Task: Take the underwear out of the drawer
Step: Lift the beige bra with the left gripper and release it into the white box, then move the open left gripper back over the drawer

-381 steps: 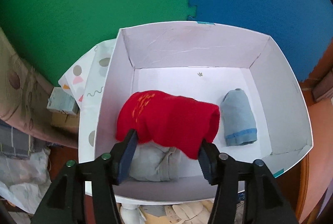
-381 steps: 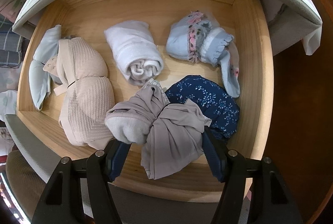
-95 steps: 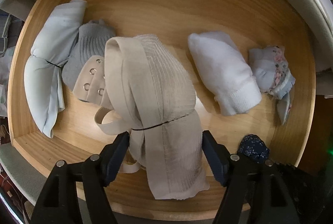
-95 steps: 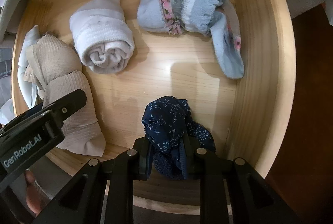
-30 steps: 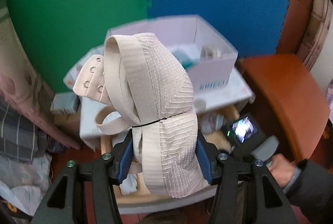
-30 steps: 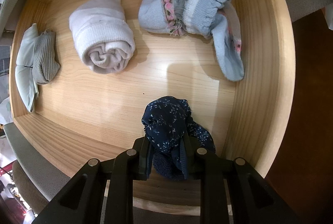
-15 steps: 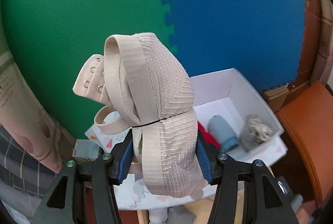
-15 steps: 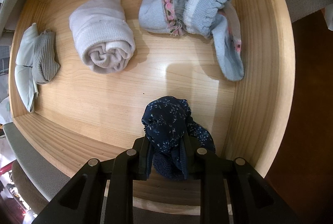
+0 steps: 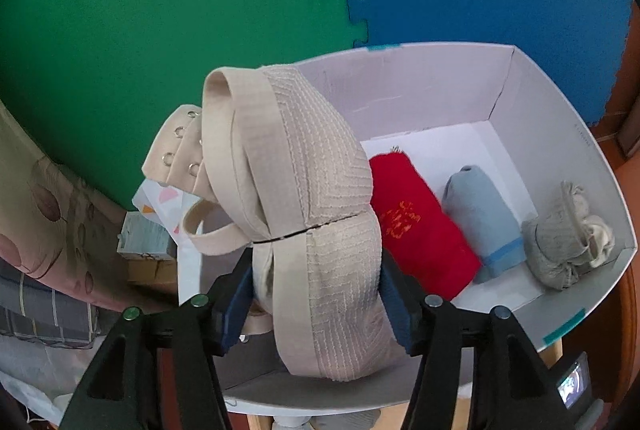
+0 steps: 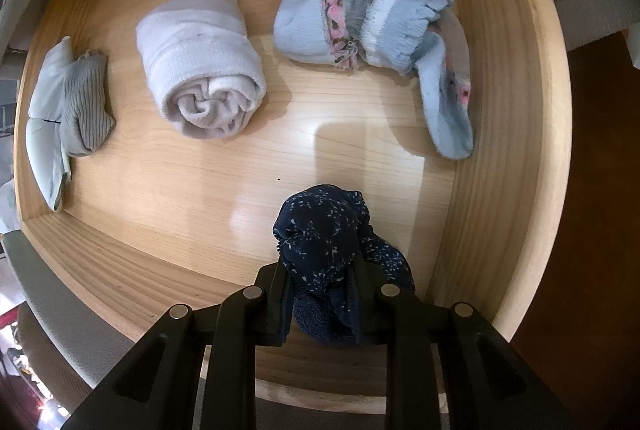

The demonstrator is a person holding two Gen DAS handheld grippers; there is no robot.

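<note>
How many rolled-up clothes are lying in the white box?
3: a red roll on the left, a blue roll in the middle, a grey bundle on the right. The beige bra may hide more.

beige bra [image 9: 320, 214] lifted from drawer, over white box [image 9: 592, 166]

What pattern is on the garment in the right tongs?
Dark navy fabric garment with tiny pale floral specks, seen best in the right wrist view.

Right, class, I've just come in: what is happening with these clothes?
A person is emptying a wooden drawer with two tools. The left hand-held gripper holds a beige bra over a white box containing a red roll, a blue roll and a grey bundle. The right hand-held gripper clamps navy underwear above the drawer.
</note>
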